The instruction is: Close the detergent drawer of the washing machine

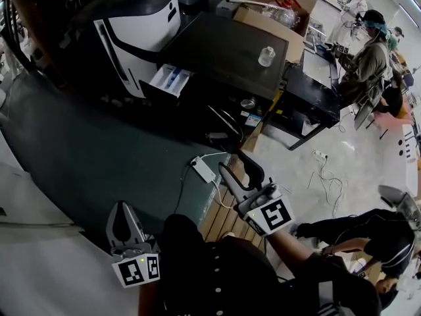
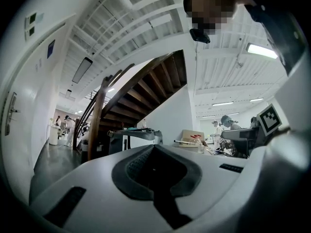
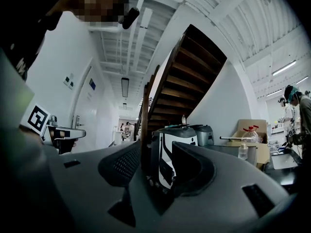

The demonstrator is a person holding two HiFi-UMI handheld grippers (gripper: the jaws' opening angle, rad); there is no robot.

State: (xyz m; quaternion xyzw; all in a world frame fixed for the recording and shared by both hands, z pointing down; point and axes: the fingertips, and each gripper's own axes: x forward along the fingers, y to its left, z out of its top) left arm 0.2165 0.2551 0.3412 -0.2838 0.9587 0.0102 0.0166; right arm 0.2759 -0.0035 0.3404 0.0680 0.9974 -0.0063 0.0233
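The washing machine (image 1: 135, 28) is white and black and stands at the far left in the head view. Its detergent drawer (image 1: 170, 79) is pulled out, and the white compartments show. Both grippers hang well short of it, over the dark floor. My left gripper (image 1: 123, 210) is low on the left with its jaws together and nothing in them (image 2: 154, 147). Further right, my right gripper (image 1: 238, 167) stands open and empty. In the right gripper view the machine (image 3: 182, 131) shows through the gap of that gripper (image 3: 156, 150).
A black tabletop (image 1: 217, 45) beside the machine carries a clear bottle (image 1: 266, 56). Behind it stands a cardboard box (image 1: 276, 5). A white power strip (image 1: 204, 170) lies on the floor by my right gripper. People (image 1: 368, 58) work at a black desk (image 1: 309, 101) on the right.
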